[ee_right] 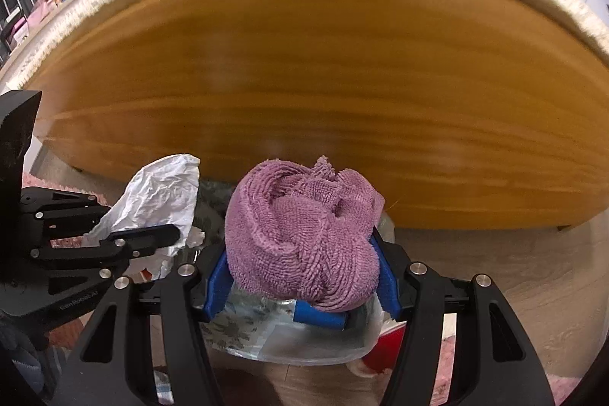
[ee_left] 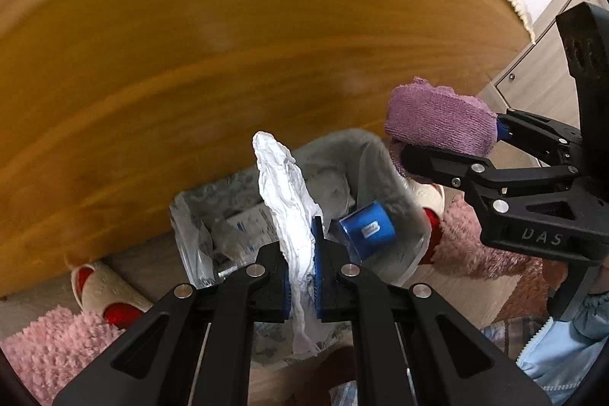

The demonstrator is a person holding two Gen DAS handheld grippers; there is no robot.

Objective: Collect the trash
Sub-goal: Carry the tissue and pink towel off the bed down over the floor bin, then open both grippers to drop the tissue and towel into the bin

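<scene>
Crumpled white paper point(ee_left: 289, 215) is showing matt creases, and the purple cloth point(ee_right: 304, 234) is looking looped and rough like terry. The wooden panel point(ee_left: 228, 63) is gleaming smooth; the bin liner point(ee_left: 380, 155) is looking thin, glossy plastic.

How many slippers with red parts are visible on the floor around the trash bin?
2. One cream-and-red slipper lies left of the plastic-lined trash bin, partly under the wooden furniture edge. The other slipper is at the bin's right side, mostly hidden behind it. More may be hidden.
</scene>
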